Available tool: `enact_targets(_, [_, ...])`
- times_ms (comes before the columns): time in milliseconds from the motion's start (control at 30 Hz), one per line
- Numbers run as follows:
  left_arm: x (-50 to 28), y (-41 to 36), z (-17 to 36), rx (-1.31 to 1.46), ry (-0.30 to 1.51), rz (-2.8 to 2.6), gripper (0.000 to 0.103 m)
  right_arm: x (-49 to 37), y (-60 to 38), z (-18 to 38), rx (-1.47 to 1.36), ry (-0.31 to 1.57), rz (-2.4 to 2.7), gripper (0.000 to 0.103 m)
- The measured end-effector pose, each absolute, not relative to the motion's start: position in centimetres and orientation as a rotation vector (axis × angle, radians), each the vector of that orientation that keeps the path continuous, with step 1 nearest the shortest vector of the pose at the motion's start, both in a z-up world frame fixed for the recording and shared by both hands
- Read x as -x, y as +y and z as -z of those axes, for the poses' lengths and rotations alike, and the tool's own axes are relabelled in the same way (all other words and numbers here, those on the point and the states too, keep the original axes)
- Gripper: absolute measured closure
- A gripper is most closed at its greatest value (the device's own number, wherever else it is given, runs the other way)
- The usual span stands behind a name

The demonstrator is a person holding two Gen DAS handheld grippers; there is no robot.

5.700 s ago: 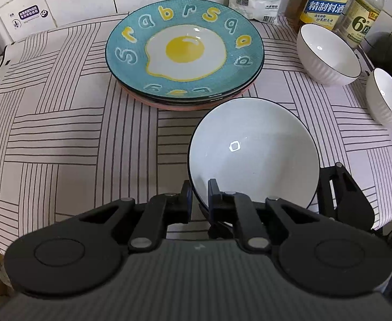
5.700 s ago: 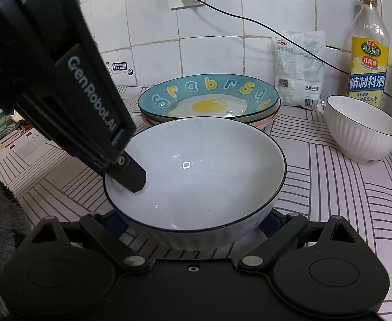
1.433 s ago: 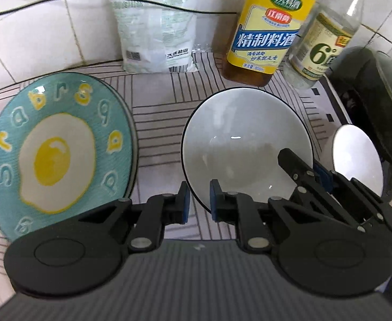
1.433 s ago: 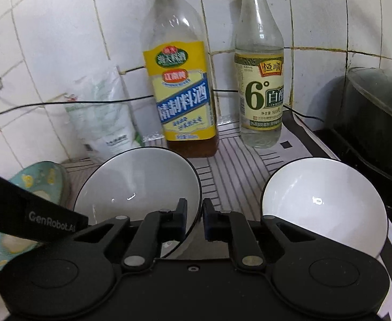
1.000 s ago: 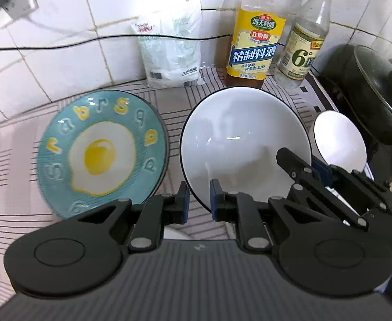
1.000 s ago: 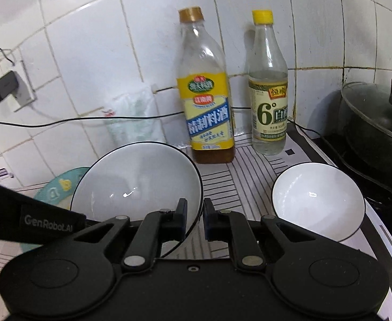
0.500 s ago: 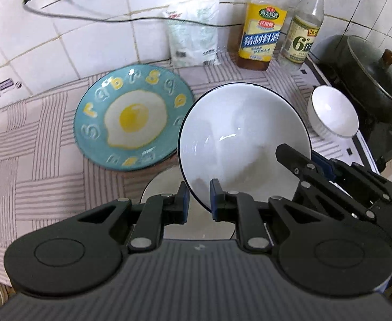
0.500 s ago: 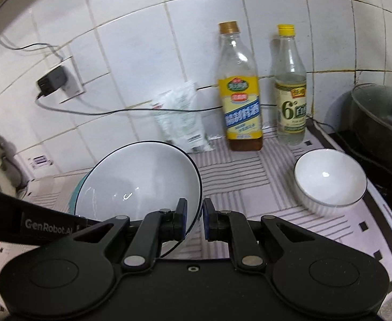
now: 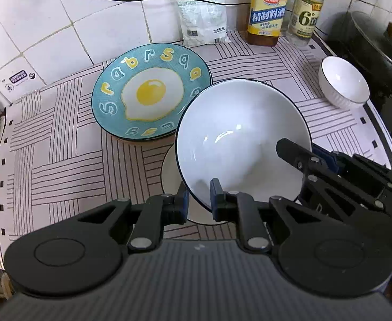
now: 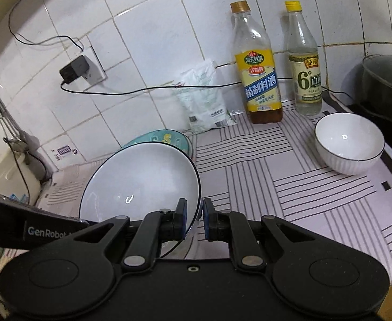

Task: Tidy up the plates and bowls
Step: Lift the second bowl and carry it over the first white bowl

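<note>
A large white bowl with a dark rim (image 9: 238,139) hangs tilted above the striped cloth. My left gripper (image 9: 198,200) is shut on its near rim, and my right gripper (image 9: 309,151) is shut on its right rim. In the right wrist view the same bowl (image 10: 139,184) sits in my right gripper (image 10: 194,219), with one of the left gripper's fingers (image 10: 48,231) at the lower left. Another white bowl (image 9: 169,179) stands on the cloth right under the held one. A stack of plates topped by a teal fried-egg plate (image 9: 150,93) lies behind.
A small white ribbed bowl (image 9: 343,85) stands at the right near a dark lidded pot (image 9: 370,40). Two bottles (image 9: 268,13) and a white bag (image 9: 204,18) line the tiled wall. A cable and plug (image 10: 75,72) hang on the wall.
Both grippers have carried the large bowl away from the bottles and the wall. A second white bowl has come into view beneath it, and the small bowl now lies far off to the right.
</note>
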State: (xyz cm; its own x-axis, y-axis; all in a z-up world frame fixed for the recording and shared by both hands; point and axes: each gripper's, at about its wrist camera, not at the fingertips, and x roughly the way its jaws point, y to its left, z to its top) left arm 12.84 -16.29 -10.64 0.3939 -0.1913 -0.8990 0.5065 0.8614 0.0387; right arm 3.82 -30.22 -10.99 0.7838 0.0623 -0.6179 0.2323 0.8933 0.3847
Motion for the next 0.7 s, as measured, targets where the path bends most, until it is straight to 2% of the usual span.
enact_targets(533, [-14.2,-13.7,12.4,-0.282,1.17,0.474,0.088,-3.6,-28.4,12.9,-0.426,0.649,0.037,0.087])
enact_targets(700, [-15.1,-13.2,13.4,-0.276,1.213,0.472,0.087,-4.2,-26.6,13.4,-0.321,0.666,0.053,0.087])
